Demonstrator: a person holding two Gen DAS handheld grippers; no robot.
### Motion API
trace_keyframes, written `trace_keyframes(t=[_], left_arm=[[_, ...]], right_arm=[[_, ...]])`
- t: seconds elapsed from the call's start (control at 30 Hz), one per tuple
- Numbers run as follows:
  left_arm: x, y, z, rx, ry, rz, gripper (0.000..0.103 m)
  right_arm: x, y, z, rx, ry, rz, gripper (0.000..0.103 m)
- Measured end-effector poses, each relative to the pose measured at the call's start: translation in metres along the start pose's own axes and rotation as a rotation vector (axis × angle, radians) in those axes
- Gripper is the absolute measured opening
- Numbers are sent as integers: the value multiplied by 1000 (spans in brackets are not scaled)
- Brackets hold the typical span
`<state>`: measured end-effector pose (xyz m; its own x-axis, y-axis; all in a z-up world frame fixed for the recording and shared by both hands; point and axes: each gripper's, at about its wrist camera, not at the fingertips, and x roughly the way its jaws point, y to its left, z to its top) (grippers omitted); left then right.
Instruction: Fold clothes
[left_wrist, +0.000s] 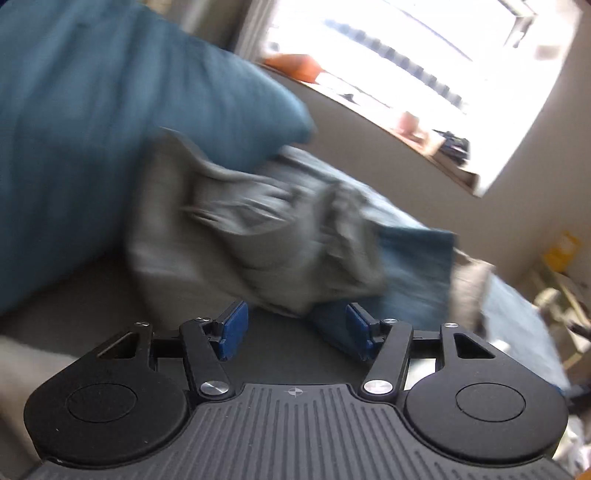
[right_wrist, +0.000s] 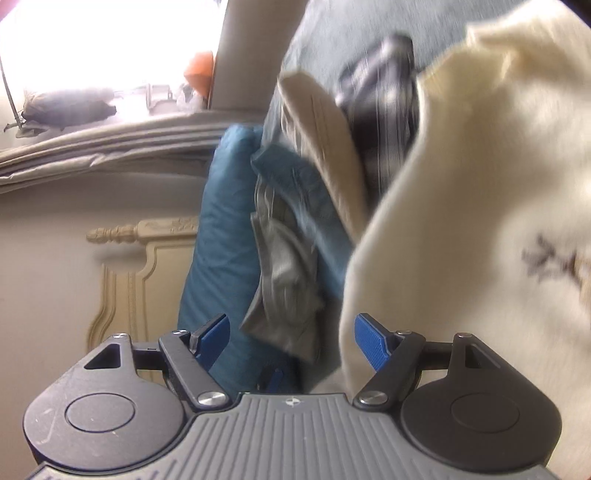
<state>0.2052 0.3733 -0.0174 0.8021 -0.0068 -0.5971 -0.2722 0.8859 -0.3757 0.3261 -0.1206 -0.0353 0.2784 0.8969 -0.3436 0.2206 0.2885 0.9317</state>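
Left gripper (left_wrist: 293, 328), jaws wide and empty, faces a crumpled grey garment (left_wrist: 255, 236) just beyond, where a blind closure could pinch several layers; right gripper (right_wrist: 291, 341), equally spread and empty, risks snagging the cream garment (right_wrist: 461, 229) at near right

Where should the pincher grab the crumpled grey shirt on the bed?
Probably its near bottom edge, which hangs just ahead of the open left gripper. Come straight in from the front; the bunched middle of the grey shirt looks too thick to pinch.
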Motion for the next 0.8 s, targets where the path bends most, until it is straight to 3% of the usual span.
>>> trace_keyframes(t=[0.07, 0.2, 0.27, 0.3, 0.4, 0.57, 0.6, 0.63, 0.67, 0.7, 0.8], left_arm=[[-9, 20, 0, 20, 14, 104, 59], [-13, 49, -8, 72, 69, 239, 59], [-15, 64, -13, 98, 96, 306, 65], [-16, 71, -15, 111, 110, 340, 70], [-19, 89, -21, 139, 135, 427, 71], [-29, 88, -25, 102, 47, 469, 75], [-31, 87, -26, 95, 30, 477, 72], [-33, 87, -27, 87, 12, 485, 57], [-35, 87, -27, 80, -5, 493, 41], [-37, 86, -28, 72, -23, 501, 12], [-43, 86, -31, 50, -76, 526, 7]], right_arm=[[4, -6, -20, 15, 72, -6, 77], [2, -20, -60, 40, 206, -16, 77], [-6, -25, -76, 48, 246, 5, 77], [-9, -28, -81, 51, 254, 5, 77], [-18, -38, -93, 61, 274, 2, 77], [-27, -58, -103, 98, 265, -28, 77], [-28, -63, -102, 108, 261, -38, 77], [-28, -66, -103, 116, 257, -48, 77], [-28, -70, -103, 123, 252, -58, 77], [-27, -73, -103, 128, 250, -65, 77], [-22, -74, -104, 125, 252, -70, 77]])
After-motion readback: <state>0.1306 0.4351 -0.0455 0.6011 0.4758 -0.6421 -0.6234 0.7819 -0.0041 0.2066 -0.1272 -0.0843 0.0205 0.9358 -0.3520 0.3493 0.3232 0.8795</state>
